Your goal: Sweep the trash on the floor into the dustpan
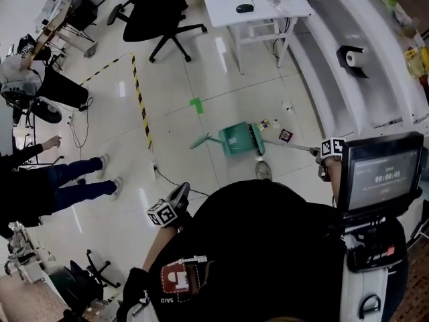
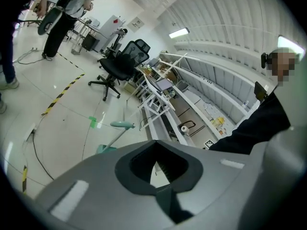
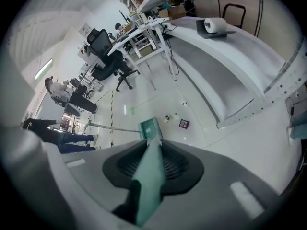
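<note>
dustpan (image 1: 234,139): green, on floor, long handle lying left | broom (image 1: 255,138): bristles at dustpan's right edge | trash (image 1: 285,135): small bits just right

Black clothes, grey tools
The person (image 1: 268,233) wore a black top with a red-and-white patch (image 1: 178,276); the left gripper (image 2: 158,169) and right gripper (image 3: 153,162) were grey, each bearing a black-and-white marker cube (image 1: 162,214).
</note>
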Demonstrator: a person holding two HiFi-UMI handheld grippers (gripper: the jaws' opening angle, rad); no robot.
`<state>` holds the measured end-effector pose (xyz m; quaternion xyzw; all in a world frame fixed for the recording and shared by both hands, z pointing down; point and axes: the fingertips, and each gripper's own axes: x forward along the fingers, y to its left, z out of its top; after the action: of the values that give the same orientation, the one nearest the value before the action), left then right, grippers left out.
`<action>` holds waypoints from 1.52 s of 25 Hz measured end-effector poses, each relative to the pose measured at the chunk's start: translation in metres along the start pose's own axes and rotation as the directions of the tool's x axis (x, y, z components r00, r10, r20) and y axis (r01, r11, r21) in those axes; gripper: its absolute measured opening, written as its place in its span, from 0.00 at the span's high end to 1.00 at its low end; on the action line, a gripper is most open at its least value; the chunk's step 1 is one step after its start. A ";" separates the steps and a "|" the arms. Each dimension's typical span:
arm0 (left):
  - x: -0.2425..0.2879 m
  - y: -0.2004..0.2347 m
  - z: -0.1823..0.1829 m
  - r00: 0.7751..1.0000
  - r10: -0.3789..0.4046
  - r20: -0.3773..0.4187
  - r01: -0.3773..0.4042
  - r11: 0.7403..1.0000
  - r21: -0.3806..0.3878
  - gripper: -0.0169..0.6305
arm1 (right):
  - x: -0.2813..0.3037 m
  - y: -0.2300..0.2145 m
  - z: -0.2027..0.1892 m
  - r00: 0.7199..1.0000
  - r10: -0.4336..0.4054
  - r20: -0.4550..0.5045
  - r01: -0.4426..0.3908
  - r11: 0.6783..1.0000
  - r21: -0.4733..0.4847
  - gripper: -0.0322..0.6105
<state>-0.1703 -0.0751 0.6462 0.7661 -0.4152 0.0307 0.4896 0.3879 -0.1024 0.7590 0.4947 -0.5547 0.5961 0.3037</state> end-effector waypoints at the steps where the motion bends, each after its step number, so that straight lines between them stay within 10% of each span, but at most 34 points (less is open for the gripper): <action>1: 0.007 -0.005 0.002 1.000 0.010 0.004 -0.010 1.000 -0.007 0.98 | 0.004 -0.004 0.012 1.000 0.013 -0.006 -0.013 1.000 -0.008 0.81; 15: 0.073 0.013 0.007 0.996 -0.041 -0.083 0.040 0.999 -0.016 0.98 | -0.023 -0.047 0.084 0.991 -0.108 0.085 0.104 0.994 0.042 0.81; 38: -0.013 0.091 0.007 0.997 0.067 -0.044 -0.070 0.996 -0.063 0.98 | 0.077 0.024 0.122 0.954 -0.299 0.000 0.298 0.950 -0.089 0.81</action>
<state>-0.2419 -0.0893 0.7027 0.7345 -0.4315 0.0503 0.5213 0.3721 -0.2386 0.8090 0.5551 -0.4971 0.5216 0.4154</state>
